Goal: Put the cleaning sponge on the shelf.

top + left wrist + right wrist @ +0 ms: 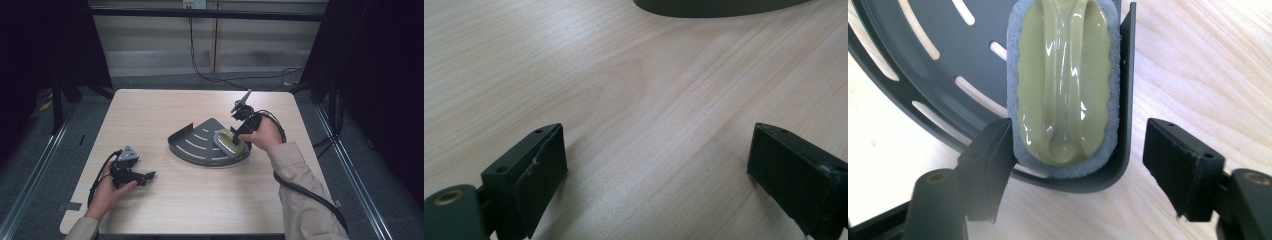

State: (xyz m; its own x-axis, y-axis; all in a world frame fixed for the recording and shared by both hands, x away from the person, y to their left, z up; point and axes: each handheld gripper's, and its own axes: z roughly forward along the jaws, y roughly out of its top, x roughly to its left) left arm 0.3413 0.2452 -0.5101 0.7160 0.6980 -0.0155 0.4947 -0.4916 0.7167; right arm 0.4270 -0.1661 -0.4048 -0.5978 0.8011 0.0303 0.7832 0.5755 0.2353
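Observation:
A dark grey quarter-round slotted tray [197, 142] lies in the middle of the table. At its right end, against the upright wall, lies an olive-green scrubber [227, 141] with a grey sponge base. My right gripper [239, 139] points down over that end. In the right gripper view the jaws of my right gripper [1080, 150] stand open. One jaw is beside the scrubber [1064, 80], inside the tray [923, 65]. The other is outside the tray wall, over bare wood. My left gripper [147, 176] rests low at the table's front left. In its own view my left gripper [656, 170] is open with nothing between the jaws.
The light wooden table [150, 115] has open surface at the back and the front right. The tray's edge [714, 6] shows far ahead of the left gripper. A black cable [200, 70] trails over the floor behind the table. Dark curtains stand at both sides.

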